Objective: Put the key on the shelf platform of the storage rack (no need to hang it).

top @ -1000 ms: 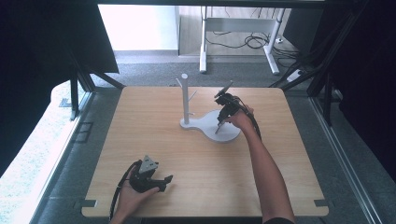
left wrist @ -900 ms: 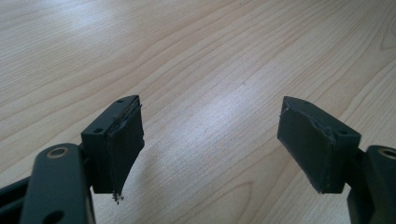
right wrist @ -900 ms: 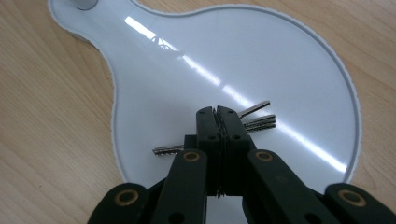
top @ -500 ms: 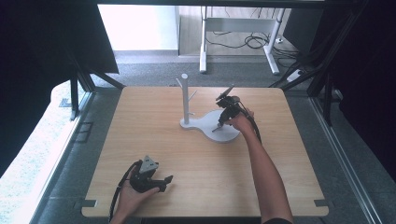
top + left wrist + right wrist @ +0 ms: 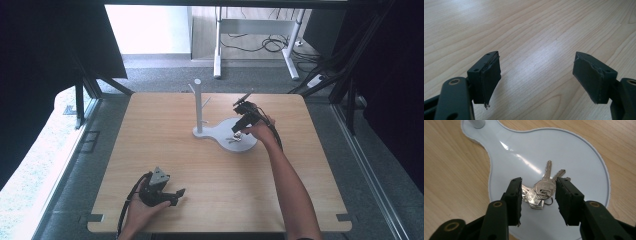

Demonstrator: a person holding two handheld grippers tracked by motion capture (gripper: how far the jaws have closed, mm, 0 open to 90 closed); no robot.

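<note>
Two black jaws of your right gripper (image 5: 537,195) stand parted over a bunch of keys (image 5: 543,191), having just been opening; the keys lie loose between the pads, which do not press on them, so the bunch looks released rather than held. It rests flat on the round white base (image 5: 579,160) of a key stand, its blades fanned away from you and its ring toward the jaws, near the middle of the tray where it cannot slide off onto the wood. From above, your right gripper (image 5: 239,134) points down at that base (image 5: 226,131), with the upright post (image 5: 198,105) and its short pegs standing just beside it to the left, unoccupied as far as can be seen. Your forearm reaches well across the wooden table (image 5: 150,130) to get there. Farther out, near the table's front edge and well apart from the stand, your left gripper (image 5: 176,194) sits low in your hand; its own camera shows the jaws (image 5: 536,75) spread wide over bare wood grain with nothing between them, seemingly parked out of the way while the right hand works.
</note>
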